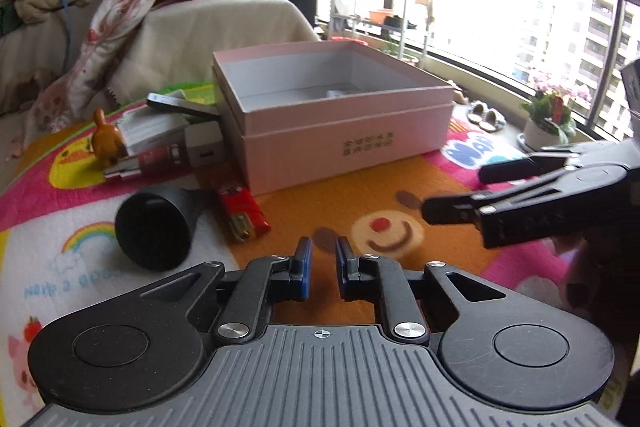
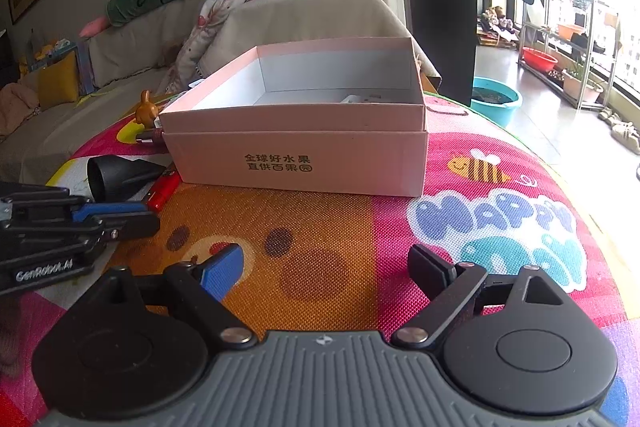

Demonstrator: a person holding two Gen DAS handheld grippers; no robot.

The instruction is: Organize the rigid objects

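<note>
While both tools hover over the cartoon play mat [image 2: 360, 227], neither carries anything. My left gripper [image 1: 323, 269] has its blue-padded fingers drawn close, a narrow gap between them, nothing in it. My right gripper [image 2: 322, 267] is spread wide, empty.

Pink box [image 1: 336, 119], lid off and nested under it, sits at 12 o'clock in both views. From the left wrist I see a small pale item low inside, near the far right corner; too dim to name. The right wrist shows the same pale shape behind the front wall, and reads the printed characters on the box front clearly.

Left wrist only: loose clutter at 10 o'clock, just beside the box's left wall. Black cone-shaped nozzle [image 1: 154, 227] lying on its side, mouth toward me. Red lighter [image 1: 242, 213] flat on the mat between nozzle and box. Beyond them a red-and-silver tube [image 1: 148, 163], a white charger block [image 1: 204, 147], a brown toy figurine [image 1: 105, 141], a stack of booklets, and a dark flat bar [image 1: 182, 105] leaning toward the box. Right gripper enters at 3 o'clock.

Right wrist only: the nozzle [image 2: 116, 173] and lighter [image 2: 164, 191] at 10 o'clock, partly behind my left gripper; the box hides most of the pile. Figurine's head [image 2: 146, 111] peeks over.
</note>
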